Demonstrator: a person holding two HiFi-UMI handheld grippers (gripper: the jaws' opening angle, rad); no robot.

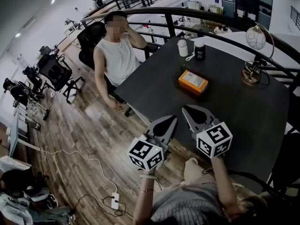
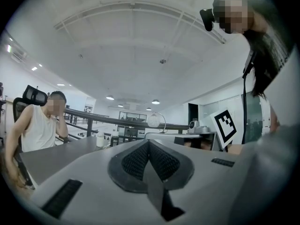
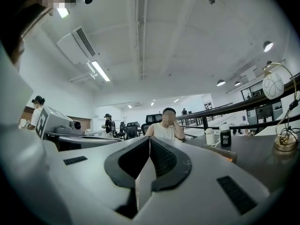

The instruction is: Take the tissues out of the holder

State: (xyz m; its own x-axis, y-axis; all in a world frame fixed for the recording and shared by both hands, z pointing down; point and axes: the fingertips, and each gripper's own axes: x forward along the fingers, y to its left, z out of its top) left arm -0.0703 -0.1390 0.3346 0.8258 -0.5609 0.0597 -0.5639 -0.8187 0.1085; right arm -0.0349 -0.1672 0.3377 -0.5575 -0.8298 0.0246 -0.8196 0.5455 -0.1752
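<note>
Now left gripper (image 1: 172, 120) and right gripper (image 1: 185, 109) hang over the table's (image 1: 243, 111) near edge, jaws together and empty. Bare top leads to the tissue holder (image 1: 193, 81), lengthwise parallel to that edge.

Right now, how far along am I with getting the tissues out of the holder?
Done: nothing. The orange tissue holder sits on the table, with no tissue lying outside it. In hand: nothing; the left gripper and right gripper hover at the table's near edge, jaws together and empty. Left: reach the holder, pinch the tissues, pull them out.
</note>
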